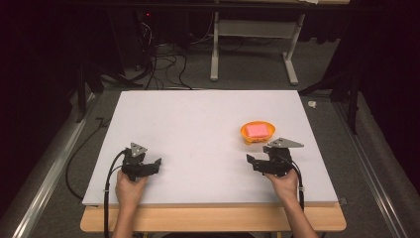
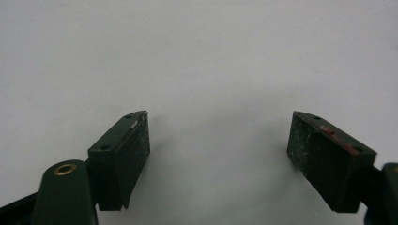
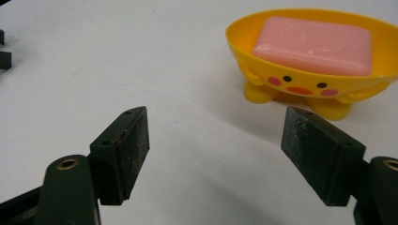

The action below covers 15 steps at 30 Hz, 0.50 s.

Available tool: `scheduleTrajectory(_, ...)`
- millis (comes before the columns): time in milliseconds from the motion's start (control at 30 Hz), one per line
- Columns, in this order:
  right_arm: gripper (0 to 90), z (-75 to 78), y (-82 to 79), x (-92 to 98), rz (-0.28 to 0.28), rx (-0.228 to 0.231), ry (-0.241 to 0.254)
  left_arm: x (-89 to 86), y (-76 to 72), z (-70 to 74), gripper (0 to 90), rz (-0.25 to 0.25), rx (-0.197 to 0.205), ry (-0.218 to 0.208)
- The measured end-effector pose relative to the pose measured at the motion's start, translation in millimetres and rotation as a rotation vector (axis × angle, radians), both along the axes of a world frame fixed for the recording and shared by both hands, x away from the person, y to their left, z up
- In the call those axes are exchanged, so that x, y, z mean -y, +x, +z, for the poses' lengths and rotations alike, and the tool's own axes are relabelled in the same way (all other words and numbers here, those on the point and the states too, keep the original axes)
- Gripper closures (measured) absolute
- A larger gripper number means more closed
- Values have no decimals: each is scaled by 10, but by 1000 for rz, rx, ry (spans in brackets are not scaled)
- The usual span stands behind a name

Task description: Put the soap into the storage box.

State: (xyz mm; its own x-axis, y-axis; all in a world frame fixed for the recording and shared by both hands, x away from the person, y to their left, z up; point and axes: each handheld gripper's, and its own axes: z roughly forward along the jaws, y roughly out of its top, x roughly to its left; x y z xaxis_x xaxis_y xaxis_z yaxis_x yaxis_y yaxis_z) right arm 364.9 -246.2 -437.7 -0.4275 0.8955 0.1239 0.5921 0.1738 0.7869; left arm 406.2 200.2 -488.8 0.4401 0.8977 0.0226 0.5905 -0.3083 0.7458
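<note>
Soap (image 3: 313, 44), a pink bar, lies flat in a yellow-orange dish (image 3: 300, 79) on the right half of a white table (image 1: 198, 129). Nearest the viewer in the high view, two forearms come in from the bottom edge, each hand gripping a black gripper that rests low over the near part of the table. On the left side, the left gripper (image 1: 157, 163) points toward the table's middle, and a black cable (image 1: 106, 193) trails from it down over the near edge. Its own view shows the jaws standing wide apart with bare white table between them and nothing held. On the right side, the right gripper (image 1: 250, 159) also points inward, toward the left one, with a grey three-cornered plate on top. In the right gripper view its jaws stand apart too, with empty table between the pads; they grip nothing. Just beyond that gripper stands the dish, close to it but not touching. The dish has small feet and a painted face with dark eyes and pink cheeks. The soap fills most of its bowl. Farther off, past the table's far edge, lie grey floor, a tangle of dark cables (image 1: 163, 59) and a pale metal stand (image 1: 255, 44)
</note>
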Motion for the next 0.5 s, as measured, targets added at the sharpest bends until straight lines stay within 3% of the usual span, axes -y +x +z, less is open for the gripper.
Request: scheduleTrajectory(500, 254, -171, 3, -172, 49, -31, -19, 0, 0, 0, 220, 0, 0, -1)
